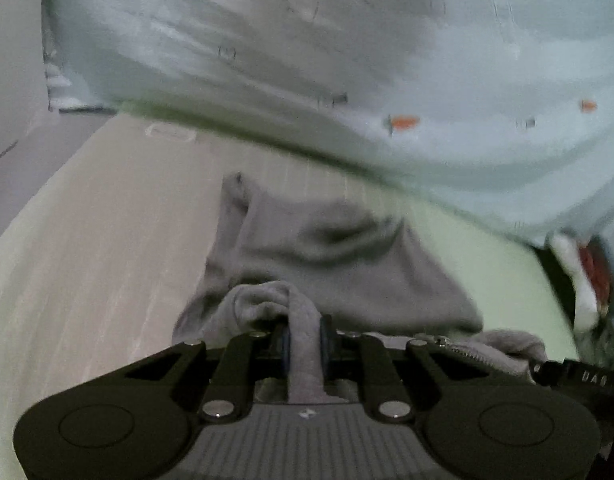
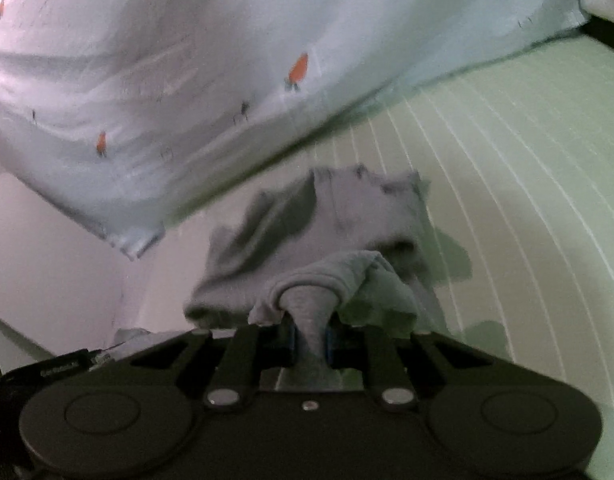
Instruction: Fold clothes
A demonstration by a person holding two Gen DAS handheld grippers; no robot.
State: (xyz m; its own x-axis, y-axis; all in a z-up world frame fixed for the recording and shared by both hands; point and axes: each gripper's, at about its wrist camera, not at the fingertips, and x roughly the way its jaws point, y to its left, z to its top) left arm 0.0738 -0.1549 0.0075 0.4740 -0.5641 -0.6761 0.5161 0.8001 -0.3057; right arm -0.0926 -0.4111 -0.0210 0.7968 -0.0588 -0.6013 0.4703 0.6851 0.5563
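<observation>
Left gripper (image 1: 305,344) and right gripper (image 2: 310,338) each pinch grey garment (image 1: 339,256); "DAS" lettering partly legible.

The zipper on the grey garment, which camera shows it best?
The left wrist view. There the zipper lies in plain sight at the lower right, its metal teeth running along the grey garment. In the right wrist view the grey garment shows, but no zipper can be made out.

A garment (image 1: 331,256) lies on the bed (image 1: 87,260), before a quilt (image 1: 347,60).
</observation>
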